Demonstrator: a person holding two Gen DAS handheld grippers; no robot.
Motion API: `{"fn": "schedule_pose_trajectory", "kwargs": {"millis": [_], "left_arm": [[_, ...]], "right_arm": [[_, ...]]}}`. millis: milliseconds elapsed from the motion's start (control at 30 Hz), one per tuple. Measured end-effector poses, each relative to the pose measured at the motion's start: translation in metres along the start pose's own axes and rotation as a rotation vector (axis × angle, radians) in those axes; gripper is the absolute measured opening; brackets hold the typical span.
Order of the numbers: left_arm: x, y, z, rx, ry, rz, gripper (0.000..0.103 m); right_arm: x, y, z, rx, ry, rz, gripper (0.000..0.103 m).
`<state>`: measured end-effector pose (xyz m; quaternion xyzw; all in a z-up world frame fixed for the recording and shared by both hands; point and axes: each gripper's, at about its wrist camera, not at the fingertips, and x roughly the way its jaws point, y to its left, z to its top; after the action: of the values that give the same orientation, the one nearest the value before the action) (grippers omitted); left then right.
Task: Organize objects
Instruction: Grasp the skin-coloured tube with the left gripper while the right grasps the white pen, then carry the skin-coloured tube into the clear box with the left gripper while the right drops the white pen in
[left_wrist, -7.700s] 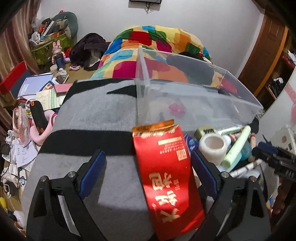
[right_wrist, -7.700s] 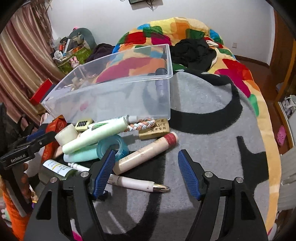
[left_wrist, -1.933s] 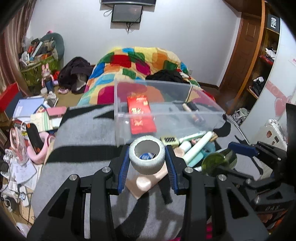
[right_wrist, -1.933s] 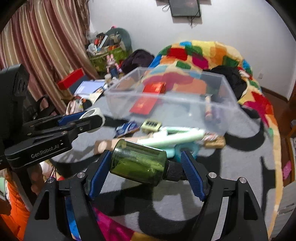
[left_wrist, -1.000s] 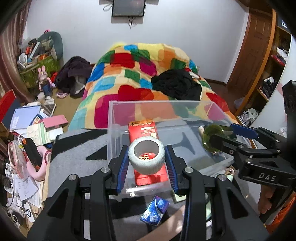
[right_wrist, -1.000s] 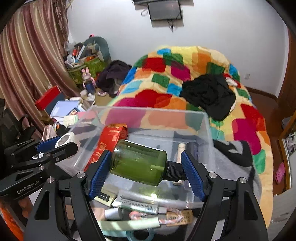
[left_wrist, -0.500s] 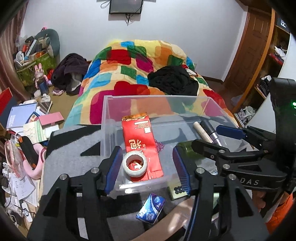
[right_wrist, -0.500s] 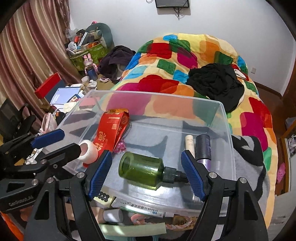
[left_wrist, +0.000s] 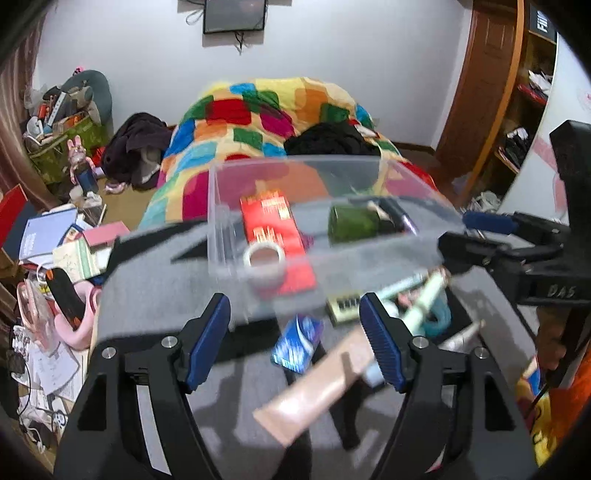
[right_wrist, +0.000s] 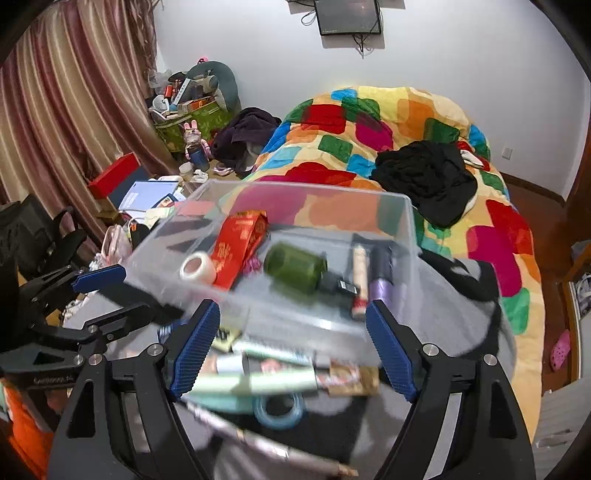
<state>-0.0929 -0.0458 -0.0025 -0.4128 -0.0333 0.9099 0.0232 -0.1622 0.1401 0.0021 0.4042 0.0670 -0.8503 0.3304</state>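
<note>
Clear plastic bin (right_wrist: 391, 221) now holds the green bottle (right_wrist: 295, 267) and the tape roll (right_wrist: 197, 268), each lying loose on its floor, so the drop-off step looks finished and both hands seem to be between items. The left gripper (left_wrist: 295, 334) has just been opening its jaws, and the right gripper (right_wrist: 293, 349) likewise; both stand spread with nothing between them. The bottle lies on its side, its long axis running across the bin, dark cap toward the tubes (right_wrist: 364, 277) at the right, base toward the red packet (right_wrist: 240, 245). The roll rests beside that packet, near the bin's front left corner. Next, I judge, each hand must come down to the clutter in front of the bin, where a blue packet (left_wrist: 298, 343), a beige tube (left_wrist: 314, 387) and a pale green tube (right_wrist: 255, 380) wait, and line its jaws across a chosen item's narrow width.
</note>
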Motion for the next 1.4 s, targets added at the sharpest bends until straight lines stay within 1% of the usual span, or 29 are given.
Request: {"fn": "schedule_pose_trajectory", "kwargs": {"millis": [133,233,333,367,433,467,500,533,567,600,633,667,700,733,800,833,900,933,1000,1100,1200,1267,1400], "left_arm": [[0.005,-0.002,-0.020,0.026,0.042,-0.019,0.072],[0.017,-0.001,-0.031,0.027,0.100,-0.040,0.073],[0.032,0.002,-0.041,0.013,0.161,-0.070,0.073],[0.031,0.001,-0.042,0.022,0.145,-0.063,0.073],[0.030,-0.004,-0.044,0.040,0.138,-0.061,0.072],[0.030,-0.005,-0.045,0.044,0.132,-0.061,0.070],[0.029,-0.007,-0.046,0.053,0.127,-0.064,0.062],[0.028,-0.010,-0.047,0.068,0.122,-0.050,0.055],[0.026,-0.011,-0.048,0.077,0.120,-0.045,0.052],[0.024,-0.013,-0.050,0.081,0.117,-0.048,0.044],[0.020,-0.013,-0.053,0.082,0.114,-0.051,0.032],[0.018,-0.015,-0.056,0.087,0.115,-0.044,0.028],[0.015,-0.015,-0.058,0.091,0.111,-0.036,0.025],[0.012,-0.014,-0.062,0.087,0.110,-0.037,0.023],[0.006,-0.014,-0.068,0.084,0.108,-0.034,0.020],[0.002,-0.014,-0.072,0.081,0.107,-0.030,0.019],[-0.007,-0.014,-0.080,0.066,0.106,-0.024,0.015],[-0.011,-0.013,-0.084,0.059,0.107,-0.025,0.012],[-0.019,-0.011,-0.090,0.047,0.114,-0.029,0.009],[-0.030,-0.010,-0.099,0.041,0.121,-0.032,0.009],[-0.035,-0.010,-0.101,0.051,0.132,-0.030,0.009],[-0.032,-0.010,-0.098,0.052,0.142,-0.036,0.010],[-0.016,-0.012,-0.084,0.073,0.161,-0.054,0.015]], "right_arm": [[-0.008,0.001,-0.026,-0.034,0.029,0.011,0.081],[-0.006,0.005,-0.047,-0.078,0.078,0.039,0.081],[0.003,0.012,-0.065,-0.149,0.134,0.057,0.081],[0.007,0.014,-0.068,-0.163,0.149,0.062,0.081],[0.014,0.016,-0.075,-0.192,0.175,0.062,0.081],[0.018,0.018,-0.077,-0.208,0.183,0.055,0.080],[0.021,0.019,-0.078,-0.222,0.189,0.048,0.075],[0.022,0.020,-0.079,-0.229,0.194,0.047,0.070],[0.022,0.021,-0.079,-0.235,0.195,0.061,0.064],[0.020,0.021,-0.078,-0.243,0.193,0.067,0.052],[0.019,0.021,-0.078,-0.254,0.194,0.065,0.046],[0.017,0.021,-0.078,-0.261,0.195,0.067,0.037],[0.015,0.021,-0.080,-0.265,0.196,0.068,0.032],[0.012,0.022,-0.082,-0.271,0.193,0.062,0.031],[0.005,0.023,-0.088,-0.284,0.184,0.048,0.025],[0.002,0.023,-0.091,-0.287,0.181,0.041,0.024],[-0.008,0.021,-0.098,-0.276,0.177,0.037,0.019],[-0.010,0.020,-0.100,-0.270,0.177,0.037,0.019],[-0.017,0.016,-0.105,-0.250,0.180,0.032,0.016],[-0.027,0.010,-0.112,-0.213,0.188,0.031,0.013],[-0.032,0.009,-0.117,-0.212,0.204,0.033,0.013],[-0.031,0.011,-0.115,-0.217,0.202,0.030,0.013],[-0.022,0.019,-0.108,-0.223,0.198,0.057,0.013]]}}
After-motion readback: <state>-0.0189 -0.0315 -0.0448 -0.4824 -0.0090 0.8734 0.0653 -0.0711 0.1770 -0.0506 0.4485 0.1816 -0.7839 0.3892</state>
